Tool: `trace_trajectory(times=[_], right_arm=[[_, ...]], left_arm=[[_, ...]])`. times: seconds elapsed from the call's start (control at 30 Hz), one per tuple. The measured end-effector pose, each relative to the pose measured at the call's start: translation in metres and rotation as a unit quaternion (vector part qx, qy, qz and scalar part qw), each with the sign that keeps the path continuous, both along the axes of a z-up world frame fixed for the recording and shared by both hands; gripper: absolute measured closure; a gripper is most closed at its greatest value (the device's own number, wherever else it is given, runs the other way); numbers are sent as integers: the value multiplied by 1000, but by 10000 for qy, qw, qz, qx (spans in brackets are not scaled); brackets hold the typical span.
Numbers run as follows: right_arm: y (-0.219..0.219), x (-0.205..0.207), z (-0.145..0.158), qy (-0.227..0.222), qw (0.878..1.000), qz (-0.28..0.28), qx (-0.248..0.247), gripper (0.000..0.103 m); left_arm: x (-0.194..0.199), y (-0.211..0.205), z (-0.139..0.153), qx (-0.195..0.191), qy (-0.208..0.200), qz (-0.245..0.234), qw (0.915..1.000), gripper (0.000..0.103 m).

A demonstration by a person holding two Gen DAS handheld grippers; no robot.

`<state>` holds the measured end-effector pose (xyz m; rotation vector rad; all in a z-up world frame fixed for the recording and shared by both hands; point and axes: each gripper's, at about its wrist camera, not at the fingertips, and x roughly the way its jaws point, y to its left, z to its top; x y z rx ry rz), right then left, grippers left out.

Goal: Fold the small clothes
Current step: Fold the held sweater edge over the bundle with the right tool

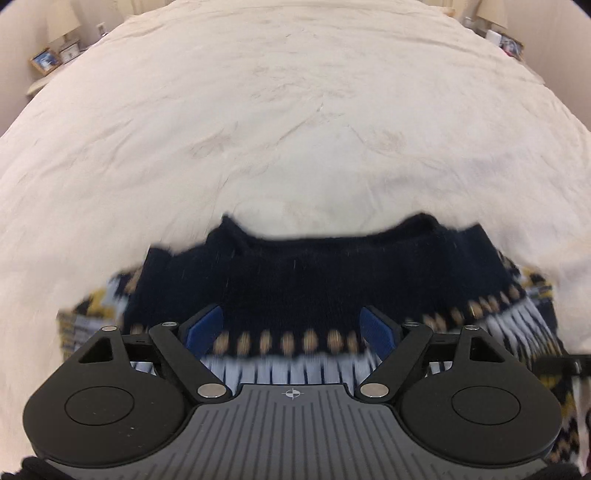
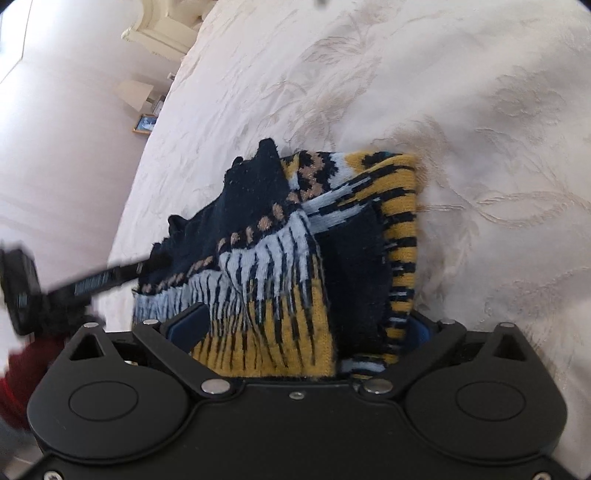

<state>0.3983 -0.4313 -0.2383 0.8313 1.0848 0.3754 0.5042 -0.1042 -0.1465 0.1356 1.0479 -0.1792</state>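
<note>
Straddling the sweater (image 1: 295, 288), both grippers (image 1: 293, 328) (image 2: 303, 328) gape; only the right view shows its folded yellow layers.

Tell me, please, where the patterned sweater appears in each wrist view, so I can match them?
Left wrist: the sweater fills the lower centre, just beyond the left gripper.
Right wrist: it sits centre, folded, reaching between the right gripper's fingers.
Shared landmark: the cream bedspread underneath.

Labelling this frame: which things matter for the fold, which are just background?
Job: sweater, left gripper, right gripper, bed it lies on.
Background: lamps, photo frame, second frame, wall.
</note>
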Motion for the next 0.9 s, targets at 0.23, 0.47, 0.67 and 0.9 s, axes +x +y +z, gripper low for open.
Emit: trace_trajectory(times=[0.23, 0.47, 0.67, 0.9], right_arm=[[-7, -11, 3, 118, 9999, 18, -50, 54], [8, -16, 23, 89, 9988, -48, -485, 73], [26, -17, 60, -55, 9967, -143, -803, 73], [64, -11, 110, -215, 9934, 19, -1127, 74]], left_arm=[[-36, -7, -21, 385, 348, -135, 9986, 22], [-16, -12, -43, 518, 638, -238, 9963, 14], [-27, 16, 3, 285, 220, -223, 9991, 19], [-77, 82, 44, -102, -42, 126, 9999, 19]])
